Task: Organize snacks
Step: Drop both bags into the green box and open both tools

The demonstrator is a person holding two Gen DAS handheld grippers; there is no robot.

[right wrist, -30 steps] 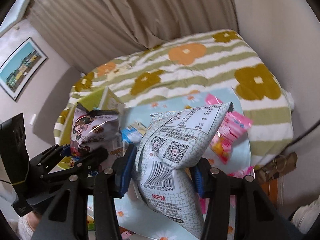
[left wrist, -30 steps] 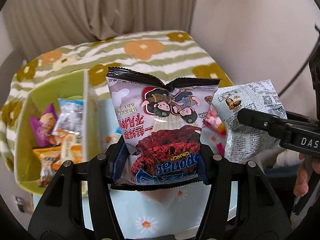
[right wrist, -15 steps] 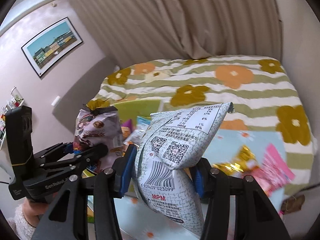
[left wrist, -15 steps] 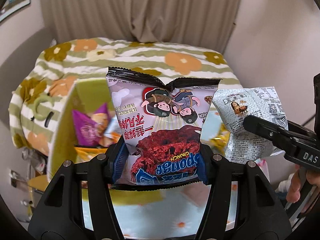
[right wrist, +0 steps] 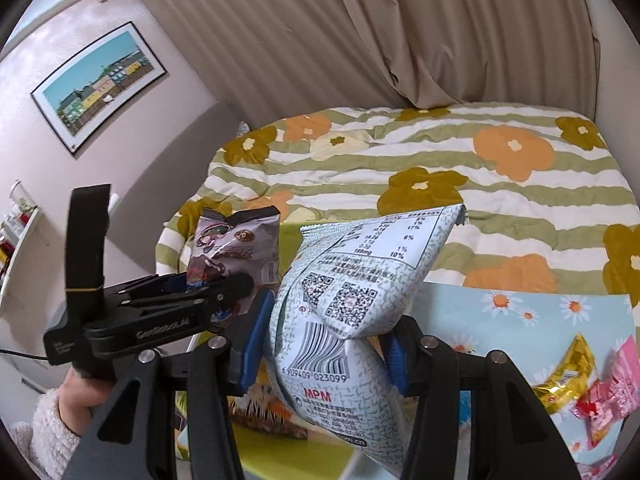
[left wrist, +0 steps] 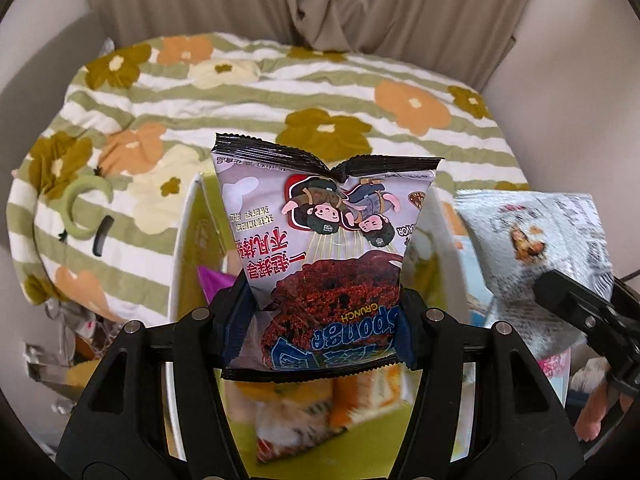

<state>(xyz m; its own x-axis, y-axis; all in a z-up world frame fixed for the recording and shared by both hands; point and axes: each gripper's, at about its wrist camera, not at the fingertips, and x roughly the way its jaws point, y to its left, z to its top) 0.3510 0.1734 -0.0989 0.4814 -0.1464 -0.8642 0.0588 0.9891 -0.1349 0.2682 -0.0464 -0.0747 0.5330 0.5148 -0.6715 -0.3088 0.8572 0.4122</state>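
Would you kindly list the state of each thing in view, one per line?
Left gripper: shut on the purple Sponge Crunch snack bag, held upside down.
Right gripper: shut on the pale grey-patterned snack bag.
Green open-topped box: holding several snacks.
Gold wrapper and pink wrapper: lying loose on the daisy cloth.

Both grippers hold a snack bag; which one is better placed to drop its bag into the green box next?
Left. Its Sponge Crunch bag hangs right over the open green box, while the right gripper's pale bag sits off to the box's side.
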